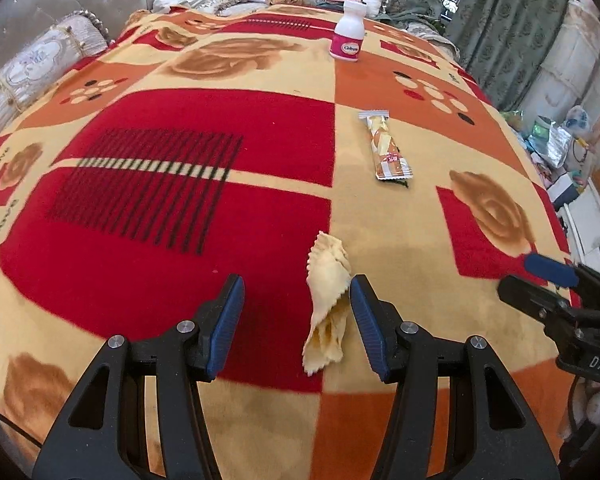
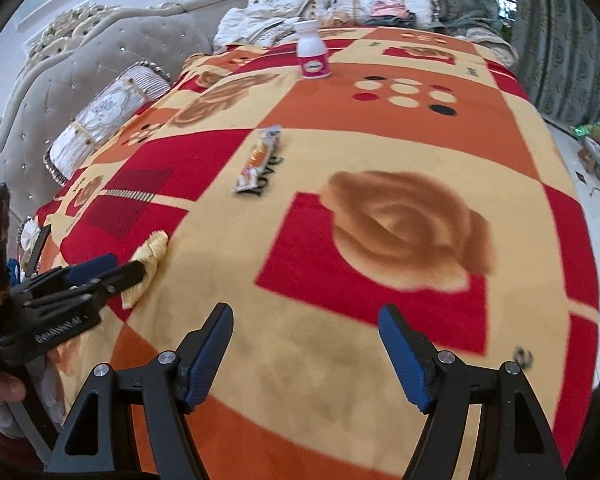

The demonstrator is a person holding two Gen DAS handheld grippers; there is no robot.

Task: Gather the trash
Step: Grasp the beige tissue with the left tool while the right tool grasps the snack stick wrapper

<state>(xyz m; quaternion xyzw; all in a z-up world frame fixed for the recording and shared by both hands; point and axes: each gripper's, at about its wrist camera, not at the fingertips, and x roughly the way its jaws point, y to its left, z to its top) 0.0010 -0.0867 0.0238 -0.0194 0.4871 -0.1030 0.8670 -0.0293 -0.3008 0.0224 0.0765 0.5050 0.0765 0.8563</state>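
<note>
Crumpled wrapper (image 1: 327, 308) between spread tongs (image 1: 297, 322)

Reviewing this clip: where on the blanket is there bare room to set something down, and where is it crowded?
Free: the big red block left of the yellow wrapper, and the rose patch ahead of the right tool. The beige strip between the snack bar and white bottle is also bare. Crowded: around the open left tool, which straddles the wrapper.
</note>
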